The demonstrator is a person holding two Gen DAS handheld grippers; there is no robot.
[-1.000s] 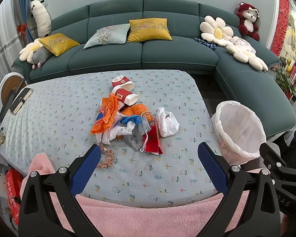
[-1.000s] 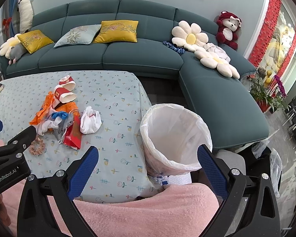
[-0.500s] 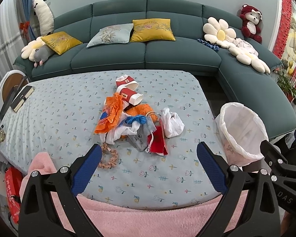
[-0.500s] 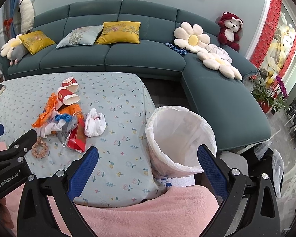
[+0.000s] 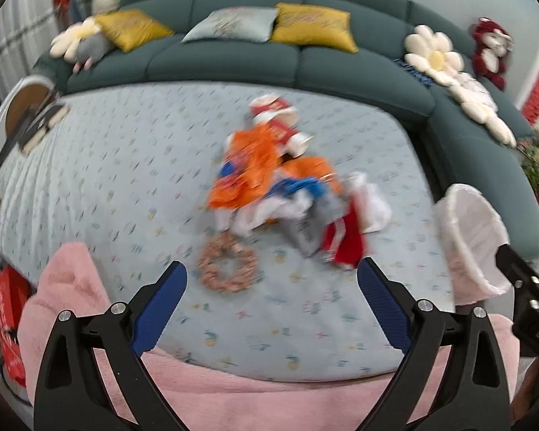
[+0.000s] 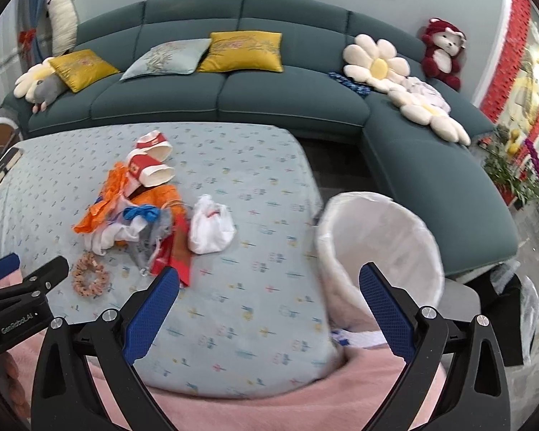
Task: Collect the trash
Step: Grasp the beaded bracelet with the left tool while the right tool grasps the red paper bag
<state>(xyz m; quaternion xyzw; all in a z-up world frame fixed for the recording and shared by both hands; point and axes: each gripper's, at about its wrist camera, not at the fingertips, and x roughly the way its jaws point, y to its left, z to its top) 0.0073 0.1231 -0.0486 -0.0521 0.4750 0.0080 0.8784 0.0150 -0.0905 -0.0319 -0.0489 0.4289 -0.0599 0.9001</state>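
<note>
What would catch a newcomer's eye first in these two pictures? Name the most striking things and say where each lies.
First comes the bright trash pile, orange wrappers and red-and-white paper cups, in the middle of the pale blue patterned table. Next, the white-lined bin stands off the table's right edge. Behind both stretches the teal sofa with yellow cushions.

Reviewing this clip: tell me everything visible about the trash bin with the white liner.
The trash bin stands off the right edge of the table, beside the teal sofa. A thin, crinkled white plastic liner covers its inside and folds over the round rim. It looks tilted, mouth open toward the cameras, and what shows of the inside looks empty. Its base is hidden behind the pink fabric. Whether it touches the table edge cannot be told. Neither hand-held gripper touches it.
</note>
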